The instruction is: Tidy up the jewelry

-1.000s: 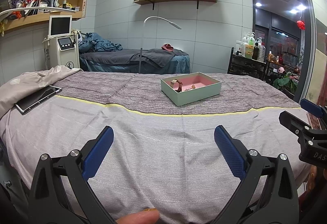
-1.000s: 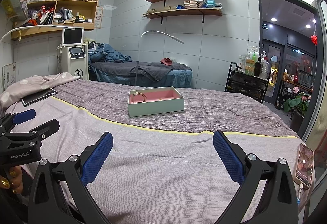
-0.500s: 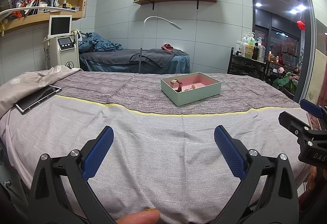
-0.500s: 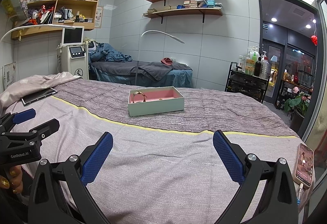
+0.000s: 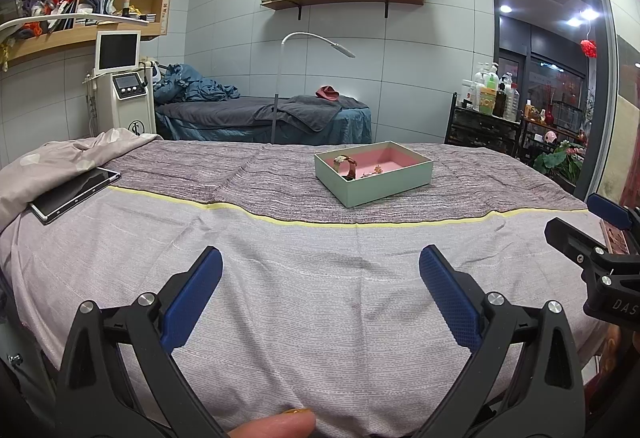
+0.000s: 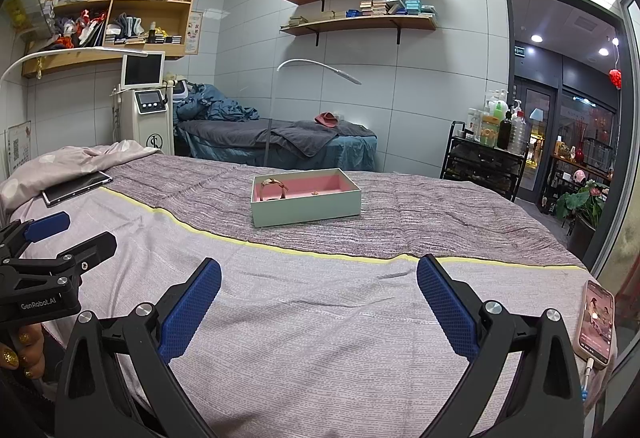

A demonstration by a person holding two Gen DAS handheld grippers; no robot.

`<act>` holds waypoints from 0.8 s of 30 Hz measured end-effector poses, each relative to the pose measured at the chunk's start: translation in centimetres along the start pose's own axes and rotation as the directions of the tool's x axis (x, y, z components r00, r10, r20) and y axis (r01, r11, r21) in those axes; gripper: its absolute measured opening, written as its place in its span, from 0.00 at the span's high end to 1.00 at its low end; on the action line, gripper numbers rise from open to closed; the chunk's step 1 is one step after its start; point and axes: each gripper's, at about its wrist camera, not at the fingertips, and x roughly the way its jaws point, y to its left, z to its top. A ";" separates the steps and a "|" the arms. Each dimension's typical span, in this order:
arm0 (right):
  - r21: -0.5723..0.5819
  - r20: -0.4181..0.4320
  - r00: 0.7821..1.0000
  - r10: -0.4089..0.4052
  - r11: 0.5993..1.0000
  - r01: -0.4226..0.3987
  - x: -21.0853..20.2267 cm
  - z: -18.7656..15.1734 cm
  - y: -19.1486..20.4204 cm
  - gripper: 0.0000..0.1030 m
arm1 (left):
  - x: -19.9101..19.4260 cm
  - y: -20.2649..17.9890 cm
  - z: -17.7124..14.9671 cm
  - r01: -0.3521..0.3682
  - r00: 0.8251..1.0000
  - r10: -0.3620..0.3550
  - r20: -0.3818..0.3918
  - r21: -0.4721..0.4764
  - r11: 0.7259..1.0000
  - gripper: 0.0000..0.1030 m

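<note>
**Both grippers wide open, jewelry box out of reach on the bed**

Plainly, the left gripper (image 5: pixel 320 258) hangs above the near, pale-grey part of the bed cover (image 5: pixel 304 302), its blue-padded fingers spread wide with nothing between them. The right gripper (image 6: pixel 319 272) hangs beside it in the same state: fingers far apart, empty, over the same pale cloth. Each shows at the edge of the other's view, the left one at the left side of the right wrist view, the right one at the right side of the left wrist view.

Further off, past the yellow stripe (image 5: pixel 280 221) and on the darker striped band of the cover, stands the mint-green jewelry box (image 5: pixel 374 174) with a pink lining, lid off. Inside, at its left end, a watch with a brown strap (image 5: pixel 349 166) stands on edge; just right of it lies a small gold-coloured piece (image 5: pixel 377 169), too small to identify. The box is well apart from both grippers.

A tablet (image 5: pixel 74 194) lies at the far left on a rumpled quilt. A smartphone (image 6: pixel 596 324) with a lit screen lies at the near right edge of the bed, a cable plugged into it. A fingertip (image 5: pixel 276 425) shows at the bottom of the left wrist view.
</note>
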 end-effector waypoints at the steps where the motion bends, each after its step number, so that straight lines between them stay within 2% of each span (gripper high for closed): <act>1: 0.000 0.000 1.000 0.000 1.000 0.000 0.0 0.0 0.0 0.06 | 0.0 0.0 0.0 -0.001 1.000 0.001 0.000 0.000 1.000 0.06; 24: -0.003 -0.002 1.000 0.003 1.000 -0.003 0.0 0.0 0.2 0.06 | -0.1 0.2 0.1 -0.003 1.000 0.003 0.003 -0.001 1.000 0.06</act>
